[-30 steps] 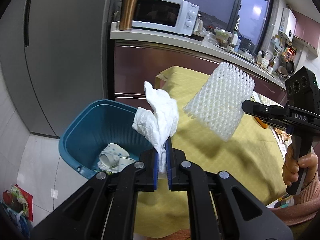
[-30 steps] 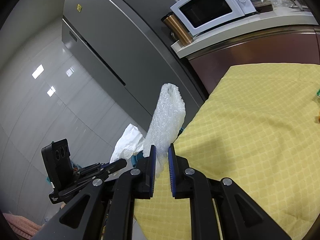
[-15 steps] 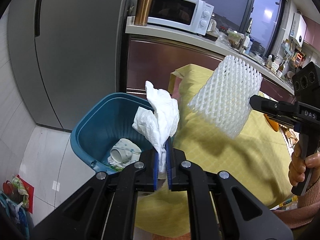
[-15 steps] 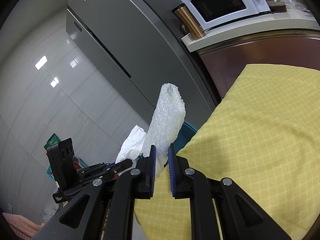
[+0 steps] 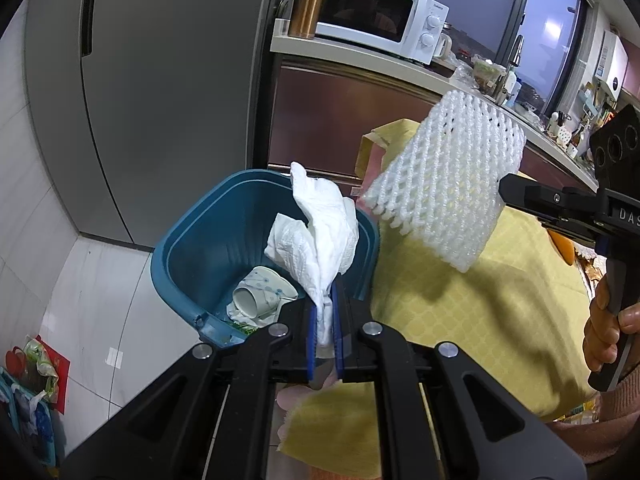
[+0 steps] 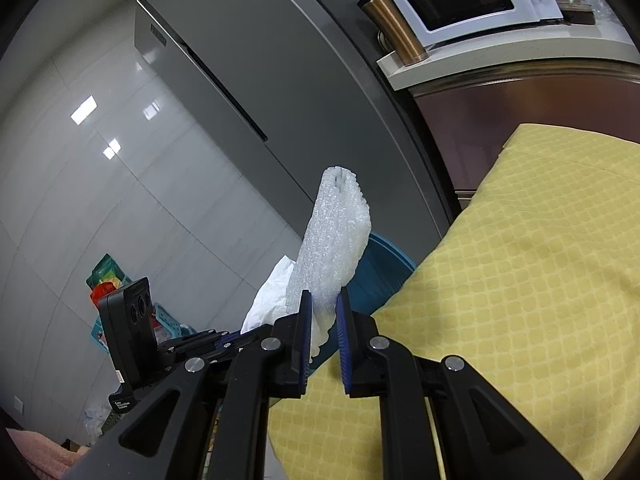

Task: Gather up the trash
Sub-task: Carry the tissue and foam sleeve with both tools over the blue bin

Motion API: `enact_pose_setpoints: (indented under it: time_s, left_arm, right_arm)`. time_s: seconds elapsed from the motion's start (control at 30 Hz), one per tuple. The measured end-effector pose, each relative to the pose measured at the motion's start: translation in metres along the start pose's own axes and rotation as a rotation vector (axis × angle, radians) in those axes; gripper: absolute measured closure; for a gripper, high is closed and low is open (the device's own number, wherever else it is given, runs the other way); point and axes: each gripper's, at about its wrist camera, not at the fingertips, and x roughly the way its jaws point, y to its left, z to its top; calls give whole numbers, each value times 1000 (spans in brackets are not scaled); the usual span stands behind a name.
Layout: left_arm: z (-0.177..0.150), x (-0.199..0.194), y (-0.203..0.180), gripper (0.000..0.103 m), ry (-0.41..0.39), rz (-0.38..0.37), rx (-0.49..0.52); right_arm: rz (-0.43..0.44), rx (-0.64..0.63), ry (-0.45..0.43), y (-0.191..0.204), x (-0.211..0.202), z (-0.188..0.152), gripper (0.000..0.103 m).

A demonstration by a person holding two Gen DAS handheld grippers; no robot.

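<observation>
My left gripper is shut on a crumpled white paper towel and holds it over the near rim of a blue trash bin on the floor. A paper cup and other scraps lie in the bin. My right gripper is shut on a white foam fruit net, held over the table's left edge beside the bin. In the left wrist view the net hangs right of the towel, with the right gripper behind it. The left gripper and towel show in the right wrist view.
A table with a yellow cloth stands right of the bin. A grey fridge rises behind the bin. A counter holds a microwave and a copper tumbler. Bags and baskets sit on the tiled floor at left.
Both grippers have moved left toward the bin with their loads. The bin now sits more under the towel, and the net has come closer to the bin's rim.
</observation>
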Motion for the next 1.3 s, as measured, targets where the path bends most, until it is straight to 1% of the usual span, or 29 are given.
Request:
enact_pose_setpoints:
  time_s: [0.27, 0.67, 0.9, 1.3]
  left_arm:
    - [-3, 7, 3, 96, 15, 20, -12]
    - [-6, 24, 18, 96, 47, 55, -42]
    - [-5, 37, 27, 96, 67, 76, -65]
    - [-2, 61, 46, 96, 97, 83, -120]
  right_arm:
    - [-2, -13, 34, 2, 21, 4, 92]
    - [-36, -39, 87, 4, 52, 9, 92]
    - [-70, -41, 142, 1, 74, 8, 92]
    - [-111, -51, 236, -3, 106, 1, 92]
